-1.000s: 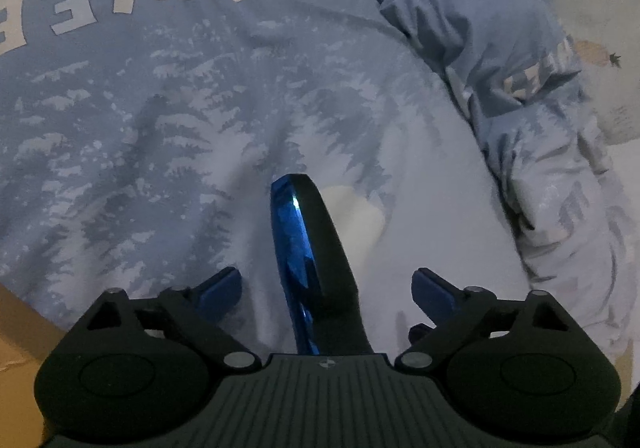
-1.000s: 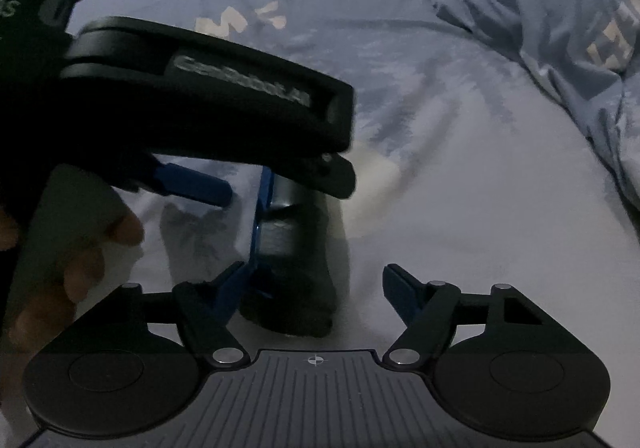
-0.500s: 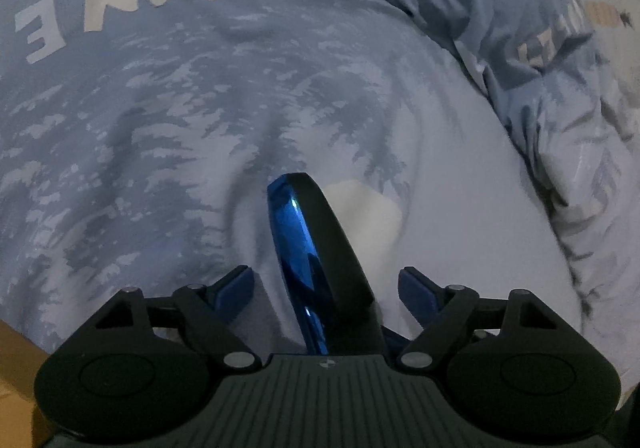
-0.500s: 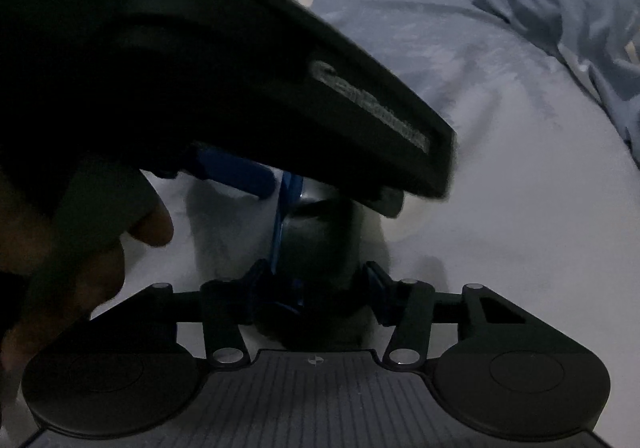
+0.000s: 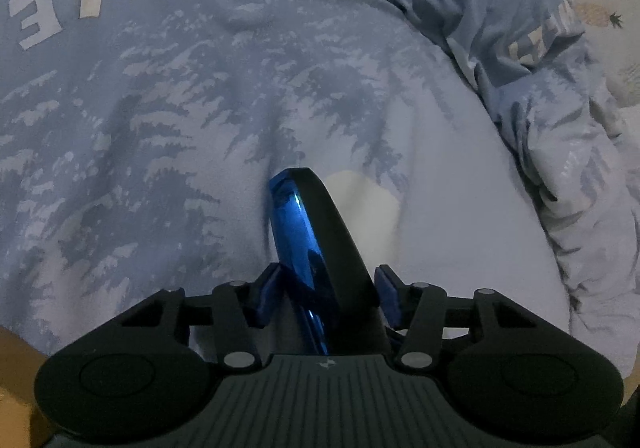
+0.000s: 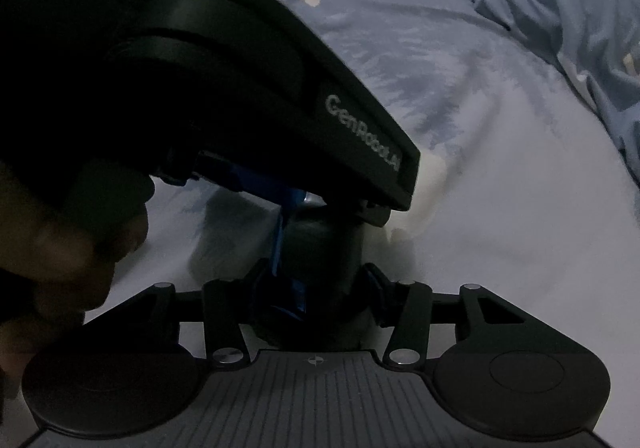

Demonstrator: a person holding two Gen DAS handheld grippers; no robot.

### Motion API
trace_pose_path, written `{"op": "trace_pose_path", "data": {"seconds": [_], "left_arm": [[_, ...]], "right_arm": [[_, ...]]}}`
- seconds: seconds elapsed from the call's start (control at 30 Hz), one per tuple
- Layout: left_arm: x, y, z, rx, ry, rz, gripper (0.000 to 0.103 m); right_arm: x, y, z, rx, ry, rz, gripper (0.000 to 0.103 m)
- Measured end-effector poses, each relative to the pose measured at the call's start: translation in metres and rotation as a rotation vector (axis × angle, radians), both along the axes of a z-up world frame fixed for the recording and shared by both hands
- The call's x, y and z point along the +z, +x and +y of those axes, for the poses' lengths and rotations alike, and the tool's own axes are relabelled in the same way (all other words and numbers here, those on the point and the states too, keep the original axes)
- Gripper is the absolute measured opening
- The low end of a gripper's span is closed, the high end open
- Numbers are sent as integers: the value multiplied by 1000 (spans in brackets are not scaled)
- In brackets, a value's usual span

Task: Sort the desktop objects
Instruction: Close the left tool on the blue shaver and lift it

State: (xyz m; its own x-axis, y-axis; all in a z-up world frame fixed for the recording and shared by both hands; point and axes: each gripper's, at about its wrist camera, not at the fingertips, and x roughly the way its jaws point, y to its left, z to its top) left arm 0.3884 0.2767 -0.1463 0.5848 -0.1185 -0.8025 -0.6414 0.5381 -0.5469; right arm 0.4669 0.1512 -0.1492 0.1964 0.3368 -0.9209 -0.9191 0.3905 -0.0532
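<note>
At centre bottom of the left wrist view, the left gripper (image 5: 325, 298) has its jaws clenched on a case (image 5: 316, 248), black with a glossy blue edge, standing on edge and pointing toward mid-frame; behind it lies a blue quilt (image 5: 160, 108) with white letters at upper left, and a pale patch (image 5: 368, 208) sits just right of the case; at lower centre of the right wrist view, the right gripper (image 6: 316, 290) has its jaws clenched on the same case (image 6: 320, 248); the left gripper's dark body fills the upper left, above the case; a hand (image 6: 52, 232) shows at left.
</note>
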Motion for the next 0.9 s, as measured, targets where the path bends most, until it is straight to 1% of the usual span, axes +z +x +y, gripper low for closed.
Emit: {"op": "trace_pose_path", "data": {"seconds": [0.2, 0.4, 0.7, 0.73, 0.9], "left_arm": [[4, -12, 0, 1, -23, -29, 52], [27, -30, -6, 6, -26, -59, 52], [76, -60, -20, -4, -6, -119, 51], [82, -63, -22, -5, -5, -125, 51], [111, -82, -35, -19, 6, -160, 51]], "right_arm": [[13, -15, -1, 4, 4, -8, 52], [39, -35, -6, 1, 6, -28, 52], [90, -69, -19, -26, 38, -82, 52], [94, -67, -19, -28, 40, -85, 52], [126, -92, -32, -39, 61, -115, 52]]}}
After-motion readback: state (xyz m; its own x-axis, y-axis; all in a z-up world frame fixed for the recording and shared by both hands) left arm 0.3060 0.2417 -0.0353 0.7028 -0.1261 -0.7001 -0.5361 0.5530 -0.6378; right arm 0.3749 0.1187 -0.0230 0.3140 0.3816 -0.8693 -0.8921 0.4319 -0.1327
